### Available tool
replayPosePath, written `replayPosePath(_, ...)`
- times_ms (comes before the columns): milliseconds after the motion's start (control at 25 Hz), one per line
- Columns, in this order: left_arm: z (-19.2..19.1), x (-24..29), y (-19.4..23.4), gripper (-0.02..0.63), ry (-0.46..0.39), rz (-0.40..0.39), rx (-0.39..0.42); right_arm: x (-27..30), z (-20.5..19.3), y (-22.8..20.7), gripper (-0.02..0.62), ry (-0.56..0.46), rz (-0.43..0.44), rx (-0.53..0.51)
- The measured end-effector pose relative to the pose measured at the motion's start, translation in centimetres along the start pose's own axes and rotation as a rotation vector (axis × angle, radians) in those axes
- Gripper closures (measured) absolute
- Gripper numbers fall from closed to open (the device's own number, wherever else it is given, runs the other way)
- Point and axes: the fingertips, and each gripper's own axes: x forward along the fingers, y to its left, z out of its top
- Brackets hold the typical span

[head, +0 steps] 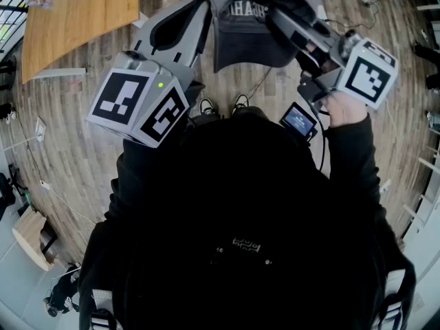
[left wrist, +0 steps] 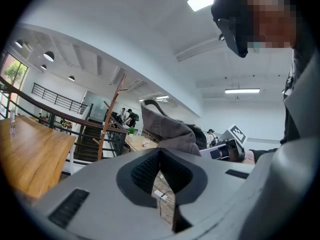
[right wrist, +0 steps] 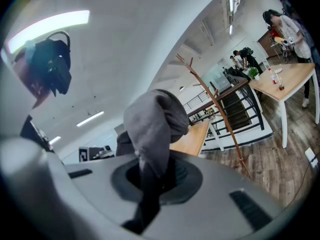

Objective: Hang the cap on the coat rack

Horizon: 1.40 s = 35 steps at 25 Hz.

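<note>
Grey cap [right wrist: 152,124] pinched in the right hand-held gripper [right wrist: 150,176] — left hand-held gripper [left wrist: 167,184], jaws together, just beside it.

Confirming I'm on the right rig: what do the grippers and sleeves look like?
The left gripper and right gripper are grey and wedge-shaped, with dark ribbed pads at the jaws. Each carries a white marker cube with black square markers; the left one's has a green light. A small lit screen sits by the right gripper. The sleeves are black.
</note>
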Motion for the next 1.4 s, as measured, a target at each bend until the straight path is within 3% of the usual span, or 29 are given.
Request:
replayPosePath(480, -0.1, -0.1, -0.4, 0.597, 0.001, -0.019, -0.009, 0.1, -0.1, 0.4, 0.581, 0.008, 0.008, -0.017)
replayPosePath(1400, -0.2, 1.3, -0.9, 0.598, 0.048, -0.070, 0.054, 0.2, -0.5, 0.2, 0.581, -0.010, 0.045, 0.058)
